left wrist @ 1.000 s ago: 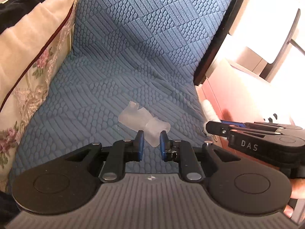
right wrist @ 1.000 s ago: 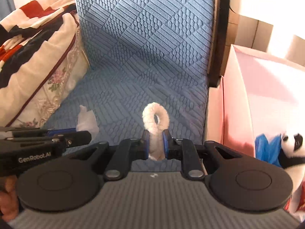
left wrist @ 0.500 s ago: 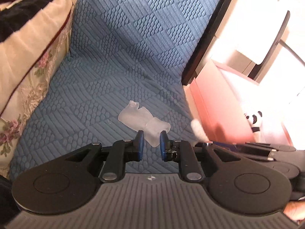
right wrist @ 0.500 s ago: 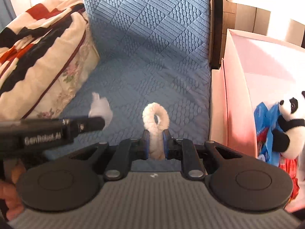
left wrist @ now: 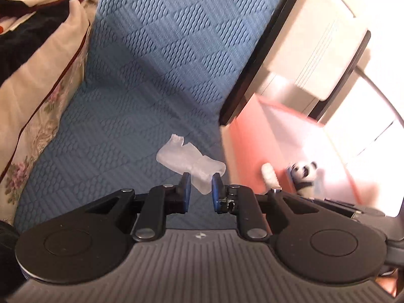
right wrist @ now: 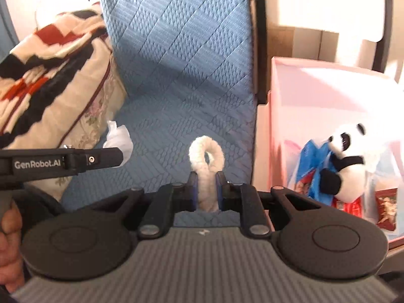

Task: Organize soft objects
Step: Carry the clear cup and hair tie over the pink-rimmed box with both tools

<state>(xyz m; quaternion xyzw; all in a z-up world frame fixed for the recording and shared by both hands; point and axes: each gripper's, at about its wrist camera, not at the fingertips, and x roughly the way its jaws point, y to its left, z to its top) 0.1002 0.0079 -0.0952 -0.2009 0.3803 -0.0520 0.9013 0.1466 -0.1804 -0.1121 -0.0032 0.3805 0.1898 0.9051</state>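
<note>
Fluffy white loop (right wrist: 205, 166) clamped upright between the right gripper (right wrist: 205, 189) pads, pinched at its stem so the ring stands free above the jaws. Translucent whitish soft piece (left wrist: 190, 162) clamped likewise in the left gripper (left wrist: 200, 189), gripped by one end with the rest sticking out forward and left, clear of the blue textured sofa (left wrist: 151, 75) below. Both held off the cushion, probably for carrying rather than rearranging in place.

Landmark: pink box (right wrist: 315, 96), open-topped, standing hard against the sofa's right edge. Inside the box already: panda plush (right wrist: 346, 166) leaning on blue packets (right wrist: 311, 166), red packets lower down. Likely the collecting place, hence both pieces aimed that way. Right gripper just left of the box wall; left gripper farther left of the box, over the seat. Folded patterned blanket and floral cushion (right wrist: 50, 88) well left of the box, at the sofa's far side. Not yet over the opening; release judged still to come.
</note>
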